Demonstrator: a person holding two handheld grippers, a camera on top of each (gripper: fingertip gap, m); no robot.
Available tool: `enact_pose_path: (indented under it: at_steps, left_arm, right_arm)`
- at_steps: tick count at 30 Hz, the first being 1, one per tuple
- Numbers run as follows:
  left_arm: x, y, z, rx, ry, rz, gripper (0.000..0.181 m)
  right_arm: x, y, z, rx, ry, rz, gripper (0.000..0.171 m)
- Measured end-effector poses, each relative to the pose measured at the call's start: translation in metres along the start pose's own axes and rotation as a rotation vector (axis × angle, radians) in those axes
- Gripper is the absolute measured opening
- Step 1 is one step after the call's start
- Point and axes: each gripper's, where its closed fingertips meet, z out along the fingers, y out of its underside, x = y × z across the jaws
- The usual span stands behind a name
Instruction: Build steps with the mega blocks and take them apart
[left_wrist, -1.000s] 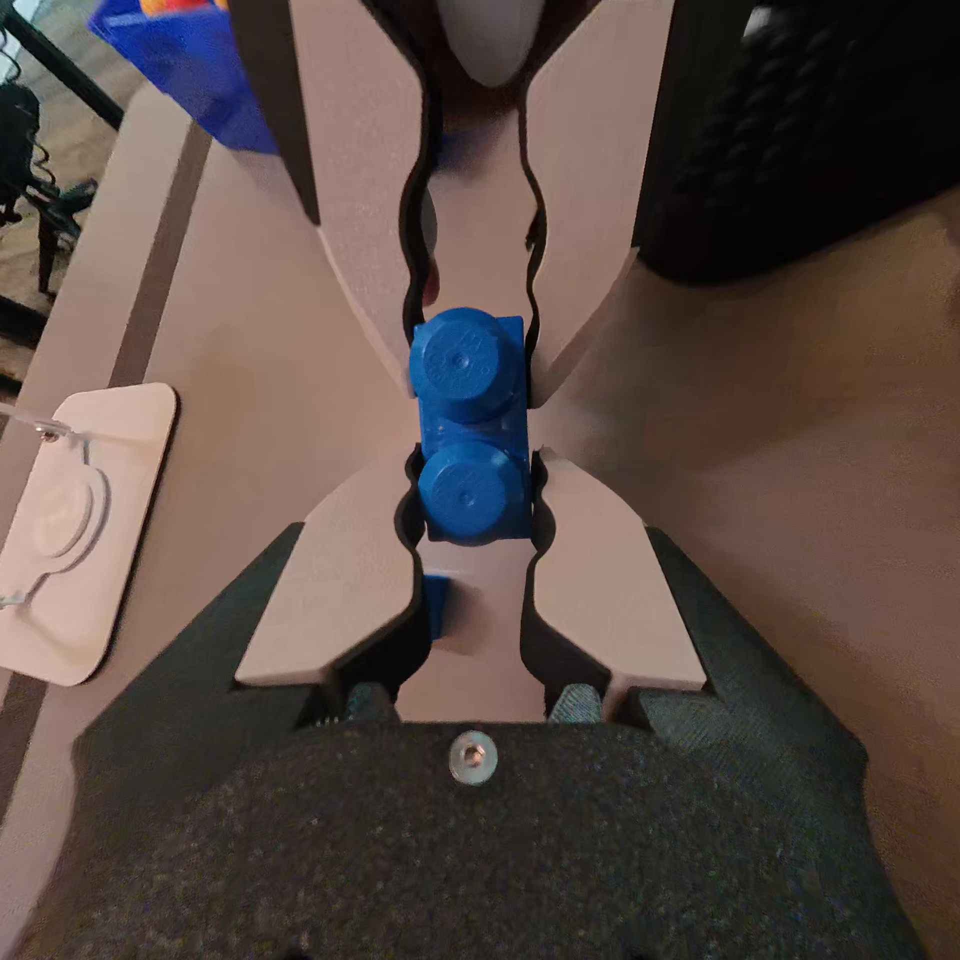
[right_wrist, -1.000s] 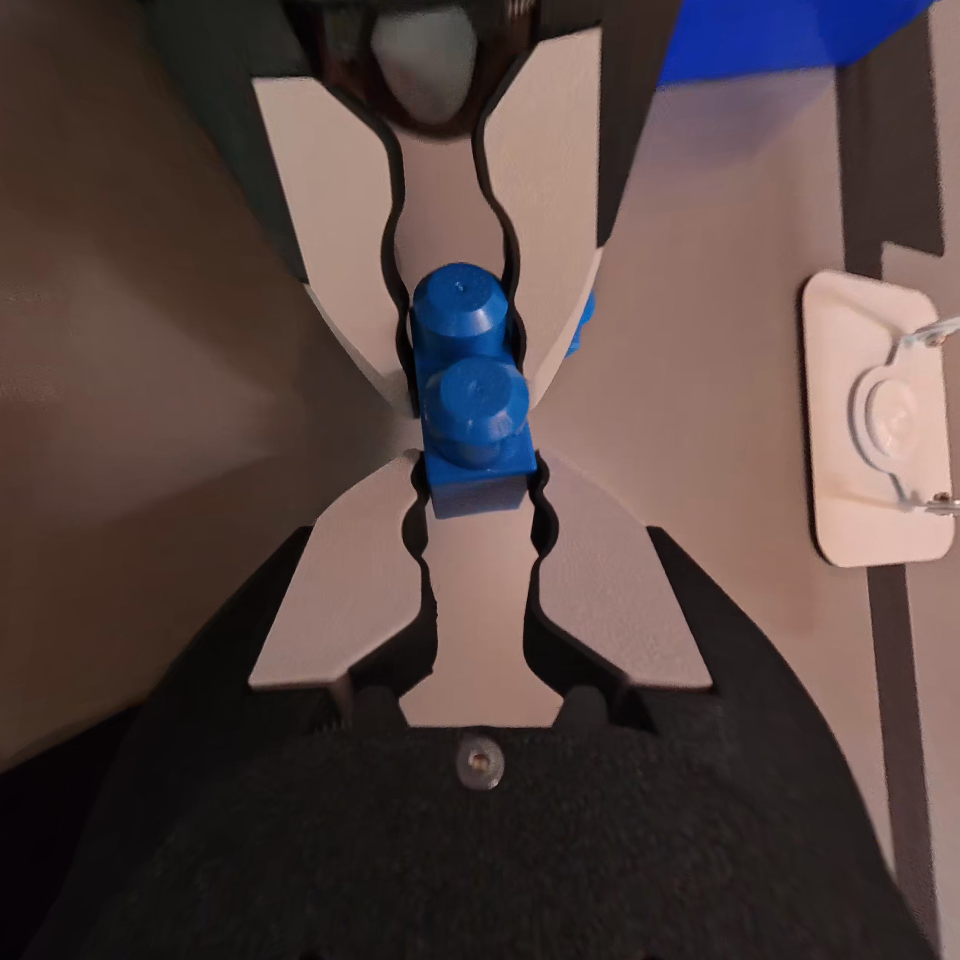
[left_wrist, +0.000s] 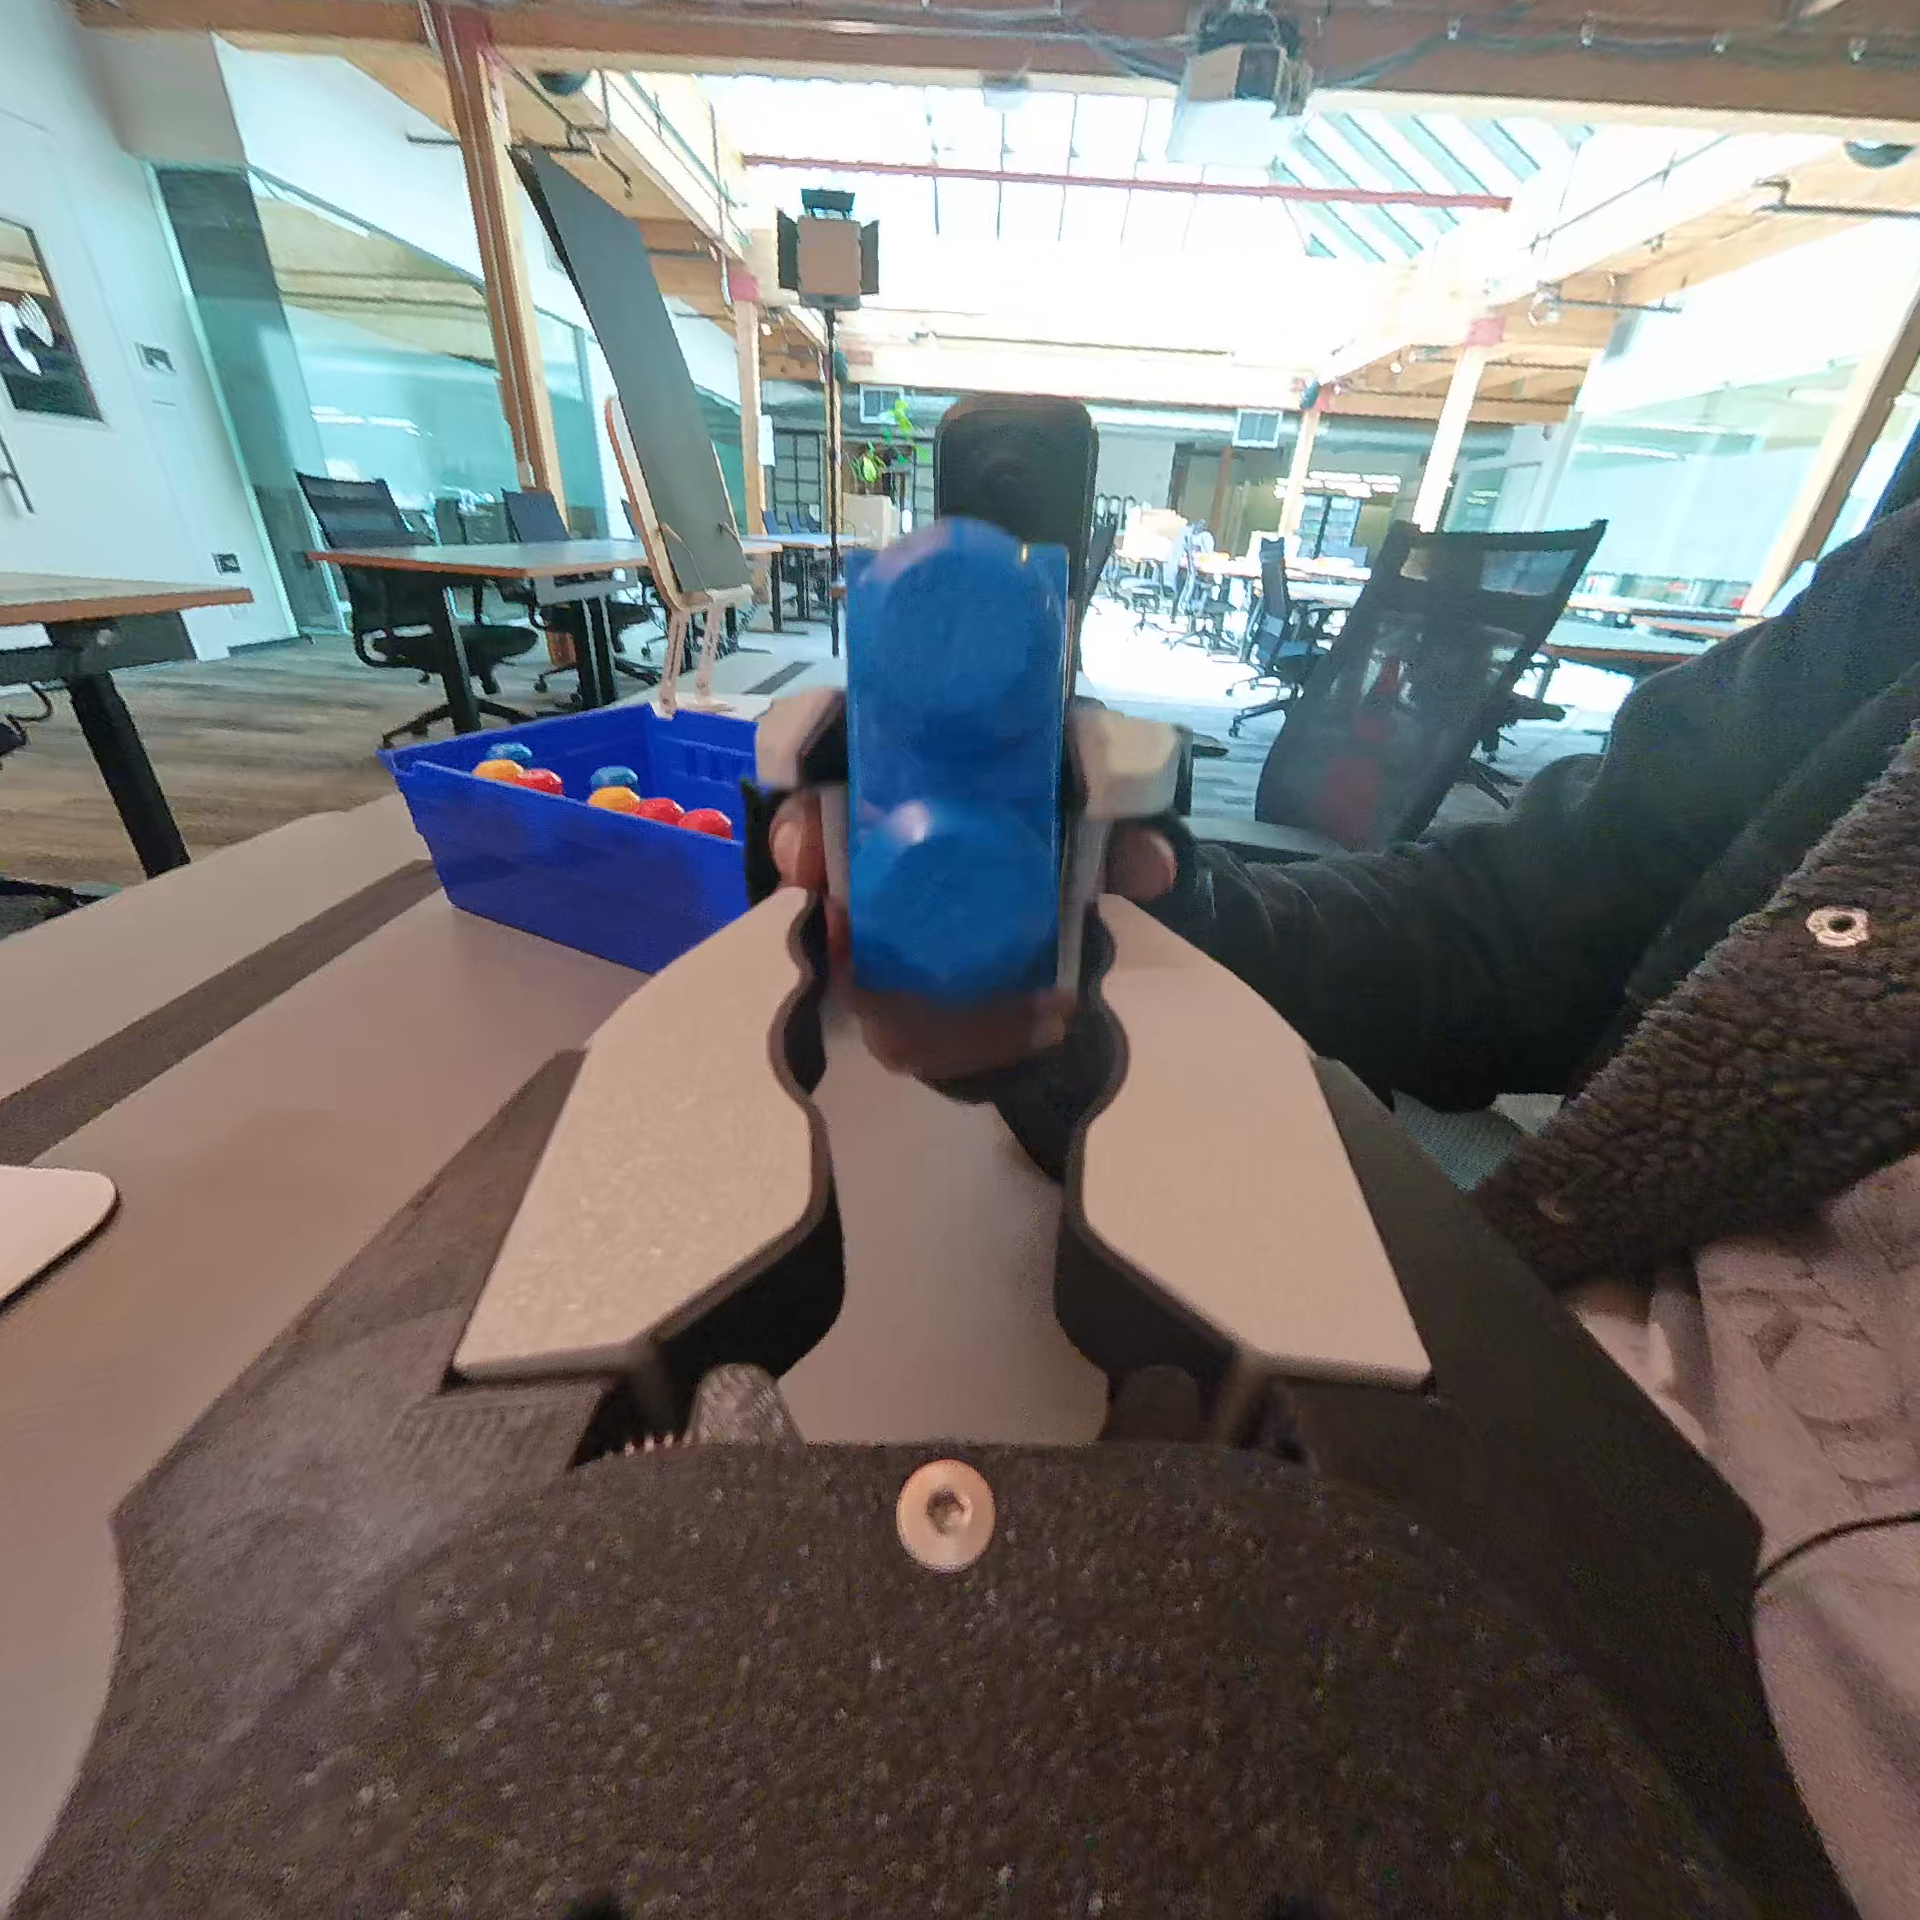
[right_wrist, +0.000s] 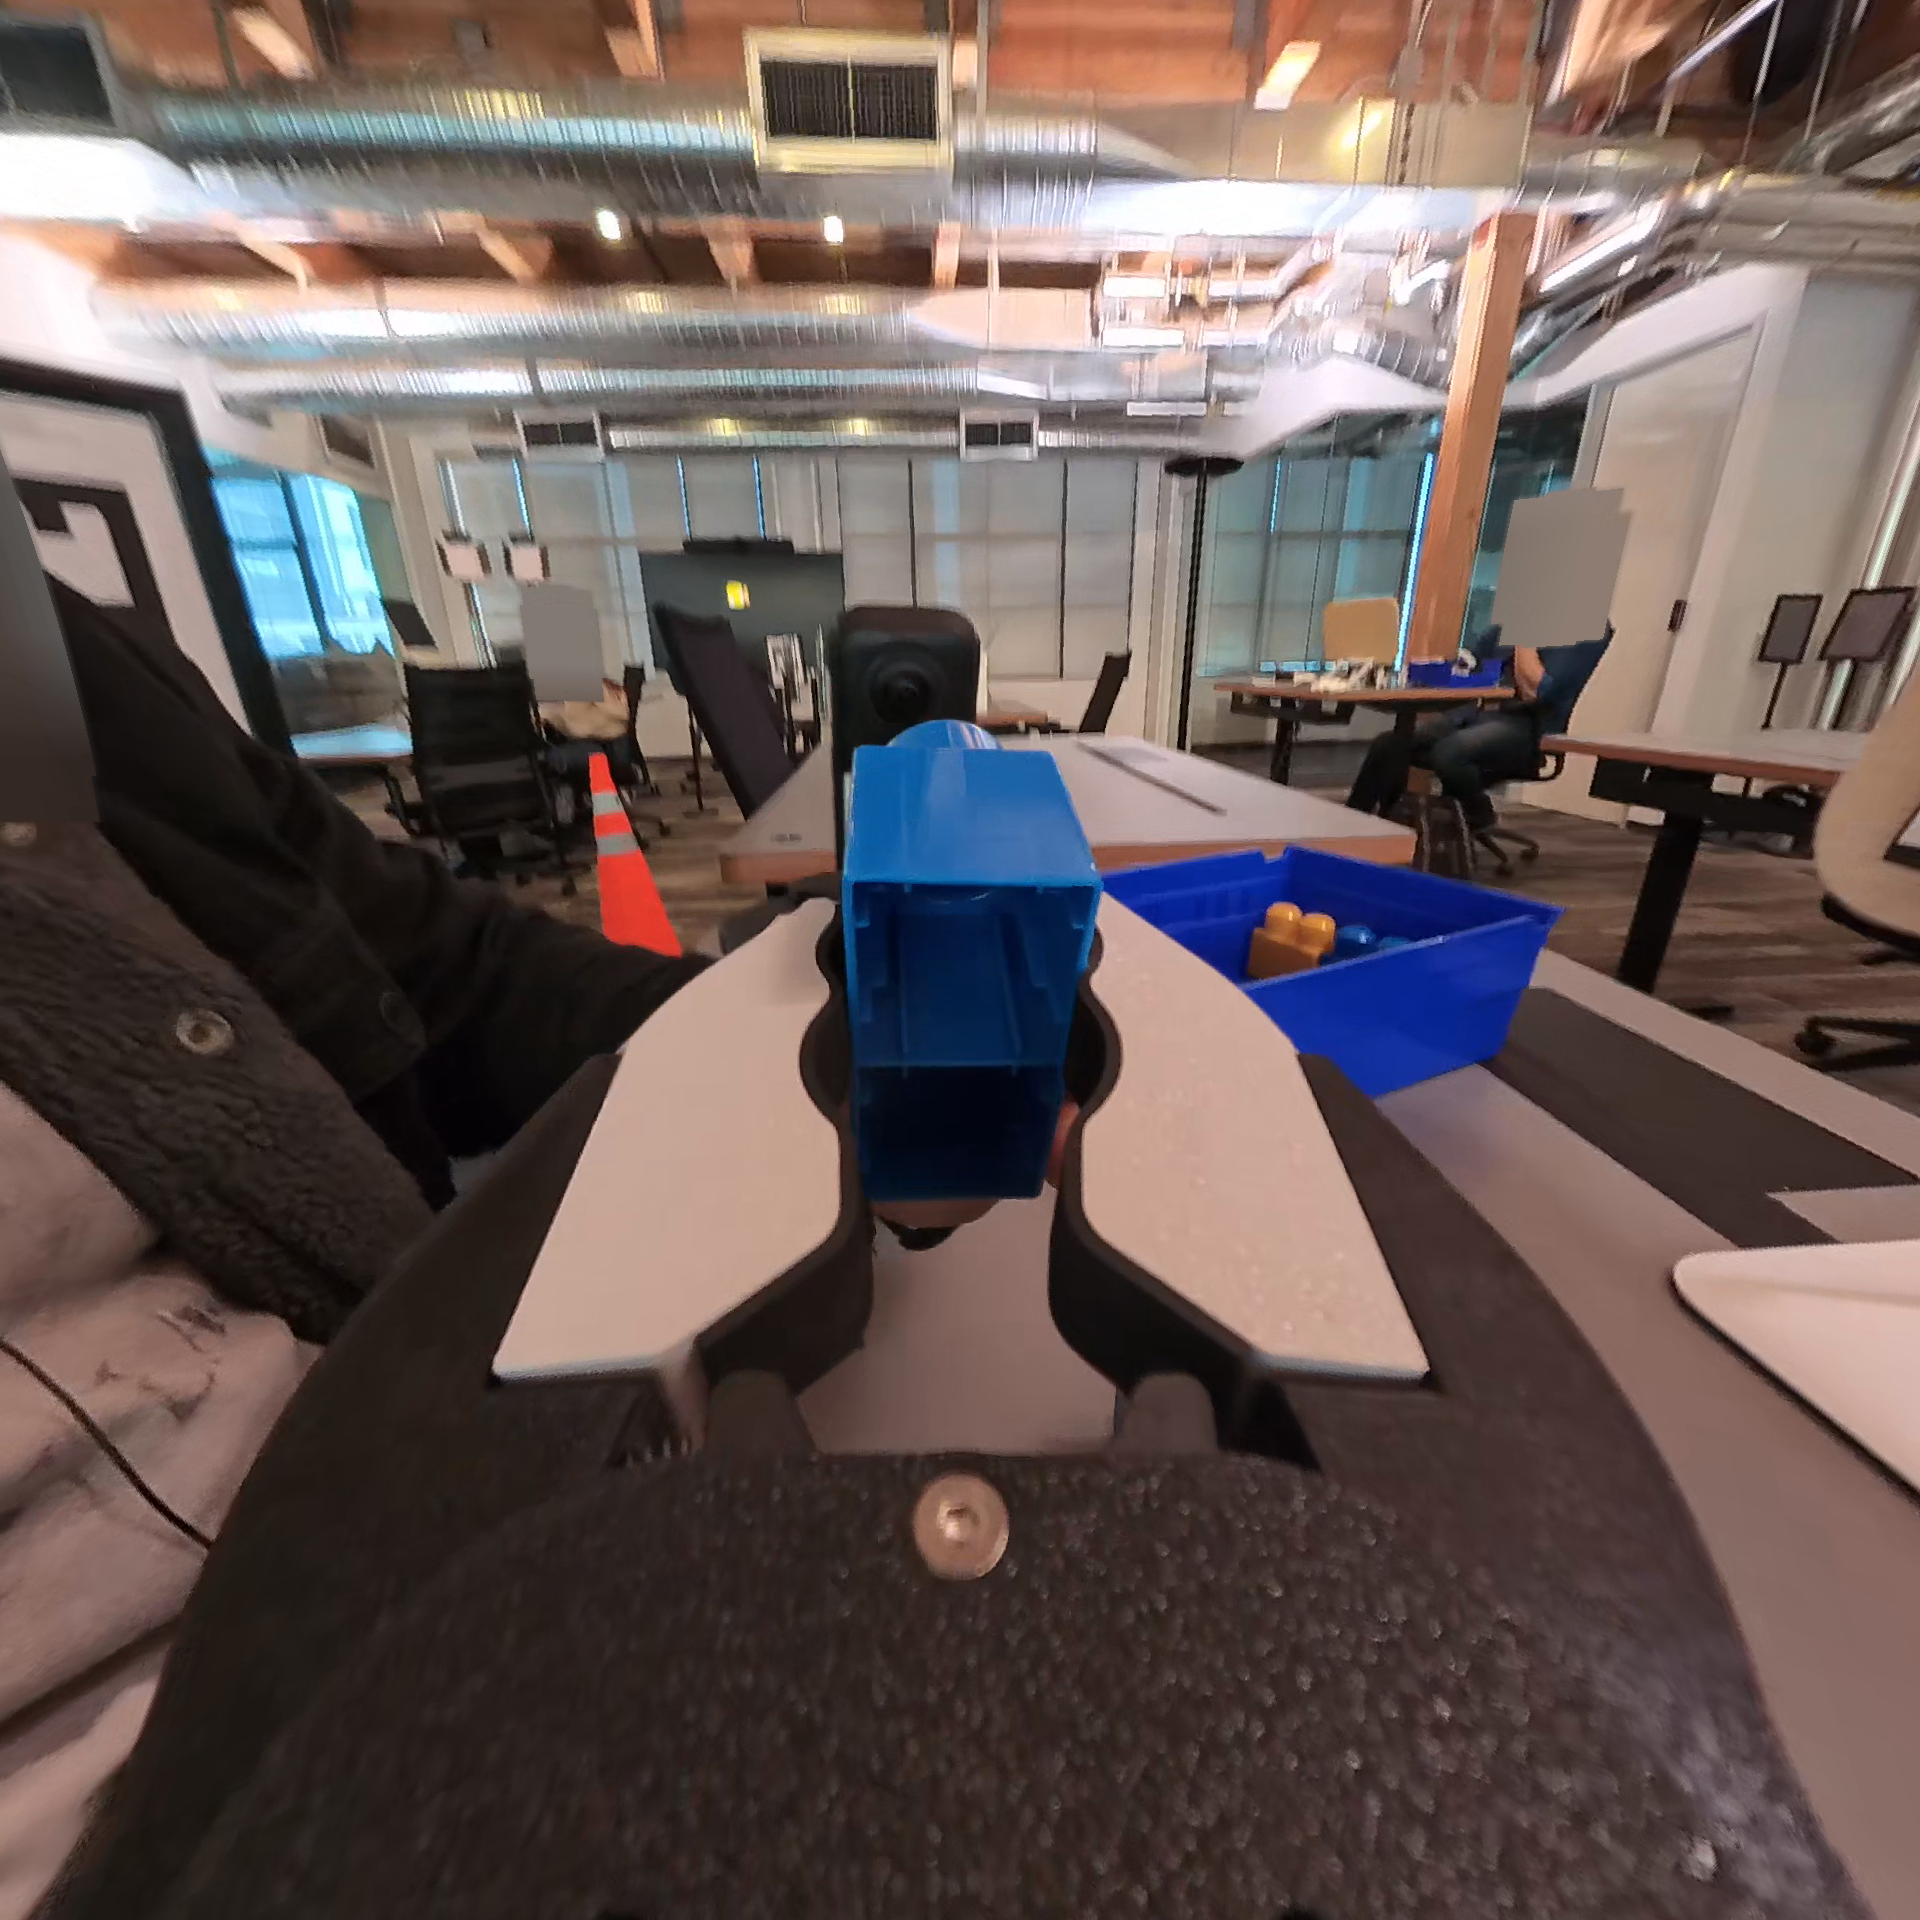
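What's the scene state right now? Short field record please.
blue block: in the air above the table, hollow underside toward right wrist camera, studs toward left wrist camera
right gripper: shut on blue block
left gripper: tips at the studded side, grip unclear
blue bin: on the table, holds coloured blocks

Open-plan office: desks (left_wrist: 488, 561), mesh chairs (left_wrist: 1423, 675)

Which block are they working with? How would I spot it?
Above the grey table, near the blue bin, the right hand-held gripper clamps a blue two-stud block. Unlike the blocks in the bin, it is held in the air.
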Motion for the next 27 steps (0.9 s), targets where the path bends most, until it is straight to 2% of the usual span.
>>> enact_pose_path:
  at_steps: [3,6,11,20,27]
  left_arm:
    - [-0.009,-0.002,-0.008,-0.048,-0.023,0.015,0.05]
    - [-0.028,0.001,-0.021,-0.137,-0.118,0.084,0.047]
    - [-0.063,0.028,-0.049,-0.388,-0.273,0.171,0.044]
    - [-0.078,0.103,-0.064,-0.706,-0.242,0.122,0.056]
    - [-0.082,0.141,-0.061,-0.865,-0.228,0.163,0.064]
  right_arm:
    - [0.008,-0.009,-0.011,-0.007,0.032,-0.037,0.038]
    - [0.015,-0.015,-0.023,-0.016,0.049,-0.045,0.038]
    - [0.03,-0.015,-0.039,-0.061,0.09,-0.054,0.038]
    - [0.053,0.004,-0.057,-0.168,0.152,-0.045,0.038]
    - [0.056,0.015,-0.058,-0.211,0.154,-0.033,0.038]
